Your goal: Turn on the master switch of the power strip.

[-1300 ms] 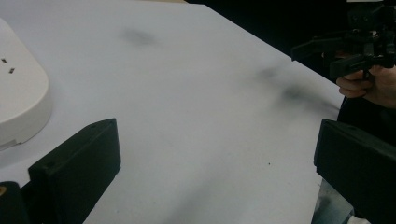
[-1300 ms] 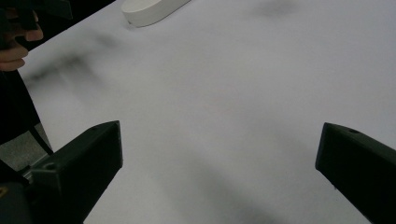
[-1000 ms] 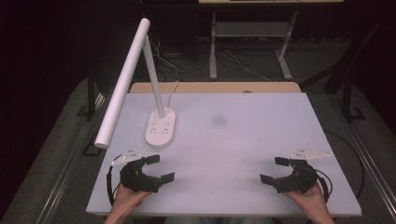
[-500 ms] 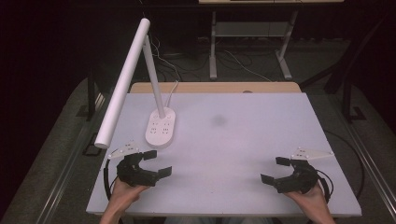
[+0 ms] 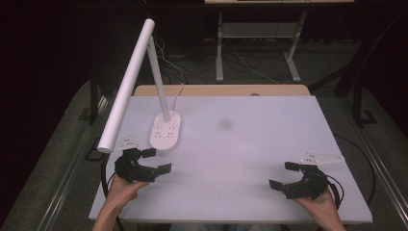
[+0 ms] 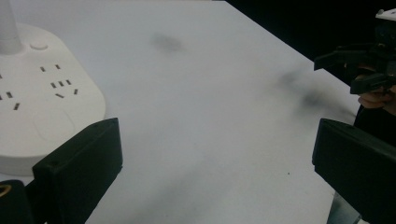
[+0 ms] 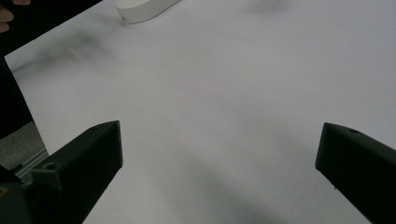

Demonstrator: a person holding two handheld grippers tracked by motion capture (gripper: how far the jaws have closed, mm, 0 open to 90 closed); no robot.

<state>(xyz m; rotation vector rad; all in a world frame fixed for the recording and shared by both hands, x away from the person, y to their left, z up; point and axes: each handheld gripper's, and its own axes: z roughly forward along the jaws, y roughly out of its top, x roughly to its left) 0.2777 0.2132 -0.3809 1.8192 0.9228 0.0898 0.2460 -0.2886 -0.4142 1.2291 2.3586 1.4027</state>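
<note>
A white desk lamp stands at the table's left, its oval base point(image 5: 165, 131) carrying sockets and its long tube head point(image 5: 127, 84) leaning toward the front left. My left gripper point(image 5: 156, 160) is open just in front of that base, nothing between its jaws. In the left gripper view the lamp base point(image 6: 42, 107) lies beside the left jaw, with the gripper point(image 6: 217, 140) open over bare table. My right gripper point(image 5: 283, 175) is open near the front right, holding nothing. In the right gripper view it point(image 7: 219, 140) faces bare table, the lamp base point(image 7: 144, 9) far off.
The white table top point(image 5: 240, 144) has a faint dark smudge point(image 5: 224, 124) near its middle. A wooden strip point(image 5: 221, 90) runs along the far edge. The lamp's cable point(image 5: 177, 94) leaves over that edge. The right gripper point(image 6: 338, 74) appears far off in the left gripper view.
My left gripper has moved forward and a little right, up to the lamp base. The right gripper has barely shifted.
</note>
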